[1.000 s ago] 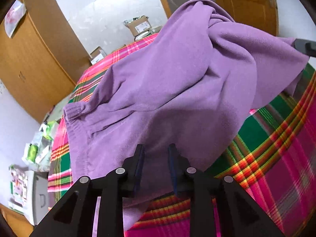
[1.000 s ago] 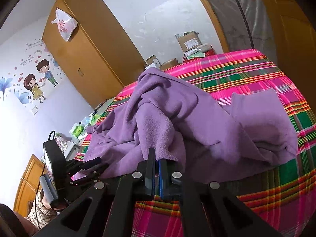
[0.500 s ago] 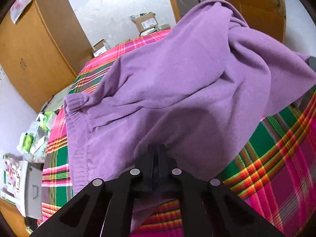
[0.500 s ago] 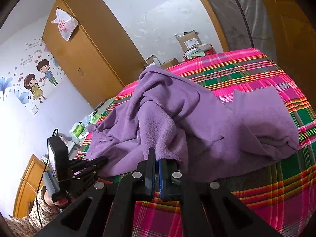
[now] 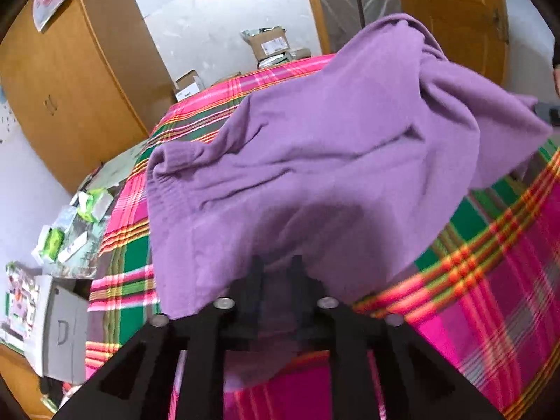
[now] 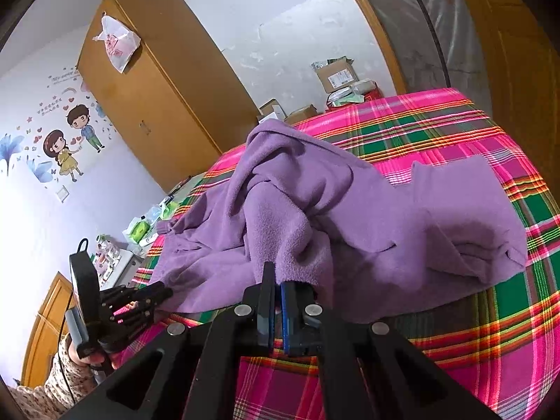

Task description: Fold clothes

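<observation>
A purple fleece garment (image 5: pixel 332 161) lies rumpled on the plaid bedspread (image 5: pixel 490 280), its ribbed hem (image 5: pixel 168 161) at the left. My left gripper (image 5: pixel 277 273) is at the garment's near edge. Fabric sits between and over its fingers, and it is shut on that edge, which hangs a little above the bed. In the right wrist view the left gripper (image 6: pixel 154 294) shows at the garment's left corner, held by a hand. My right gripper (image 6: pixel 278 280) is shut on a raised fold of the same purple garment (image 6: pixel 385 217), which peaks behind it.
A wooden wardrobe (image 6: pixel 157 98) stands at the back left. Cardboard boxes (image 6: pixel 336 73) sit past the bed's far end. A low table with packets (image 5: pixel 66 231) is beside the bed's left edge. A wooden door (image 5: pixel 451 14) is at the back right.
My left gripper was open over the garment's near edge and has shut on it. The edge has since risen off the bed. The right gripper keeps its hold, with the fold a little higher.
</observation>
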`<state>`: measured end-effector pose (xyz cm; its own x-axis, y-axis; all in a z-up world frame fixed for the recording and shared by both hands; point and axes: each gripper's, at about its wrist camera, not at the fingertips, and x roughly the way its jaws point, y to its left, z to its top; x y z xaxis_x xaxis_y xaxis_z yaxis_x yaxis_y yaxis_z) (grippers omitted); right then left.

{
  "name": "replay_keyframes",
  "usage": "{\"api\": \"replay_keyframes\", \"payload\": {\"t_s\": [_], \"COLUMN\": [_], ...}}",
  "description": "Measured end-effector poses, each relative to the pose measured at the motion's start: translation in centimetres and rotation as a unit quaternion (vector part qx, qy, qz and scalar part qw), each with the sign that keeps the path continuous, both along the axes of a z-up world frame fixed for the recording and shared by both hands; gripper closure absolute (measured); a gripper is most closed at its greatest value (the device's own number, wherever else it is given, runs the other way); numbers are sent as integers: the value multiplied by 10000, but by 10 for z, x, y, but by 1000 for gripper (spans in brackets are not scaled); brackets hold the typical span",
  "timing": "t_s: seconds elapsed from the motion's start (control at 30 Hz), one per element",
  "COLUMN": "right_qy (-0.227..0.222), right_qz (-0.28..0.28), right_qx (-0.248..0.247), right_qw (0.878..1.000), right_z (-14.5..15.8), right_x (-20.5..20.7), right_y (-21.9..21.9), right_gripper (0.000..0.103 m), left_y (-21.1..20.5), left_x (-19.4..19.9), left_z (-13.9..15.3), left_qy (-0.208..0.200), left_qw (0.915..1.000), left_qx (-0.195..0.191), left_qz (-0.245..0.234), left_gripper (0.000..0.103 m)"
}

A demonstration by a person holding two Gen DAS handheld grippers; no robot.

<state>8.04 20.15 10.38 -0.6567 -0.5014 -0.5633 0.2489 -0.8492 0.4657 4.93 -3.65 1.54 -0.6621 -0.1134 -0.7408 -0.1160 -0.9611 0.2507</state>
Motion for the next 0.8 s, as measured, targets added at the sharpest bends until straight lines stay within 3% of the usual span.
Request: {"api": "replay_keyframes", "payload": {"t_s": [0.27, 0.47, 0.7, 0.8], "right_qy": [-49, -58, -107, -142], "right_qz": [19, -10, -41, -55], "right_qx": [-36, 0, -10, -54], "right_qw": [10000, 10000, 9999, 9999], "right_z": [-4, -4, -6, -9], "right_x": [-3, -4, -6, -8], "right_y": [3, 4, 4, 6], "right_gripper": [100, 100, 100, 100], "left_y": [0, 14, 9, 12], "left_x": [8, 3, 14, 18], "left_z": [-6, -12, -6, -4], "left_qy": [89, 178, 241, 301], "left_qw": [9997, 9963, 9977, 9965], "left_qx": [-185, -827, -505, -565], "left_qz": [-108, -124, -381, -538], "left_gripper": [72, 70, 70, 69]}}
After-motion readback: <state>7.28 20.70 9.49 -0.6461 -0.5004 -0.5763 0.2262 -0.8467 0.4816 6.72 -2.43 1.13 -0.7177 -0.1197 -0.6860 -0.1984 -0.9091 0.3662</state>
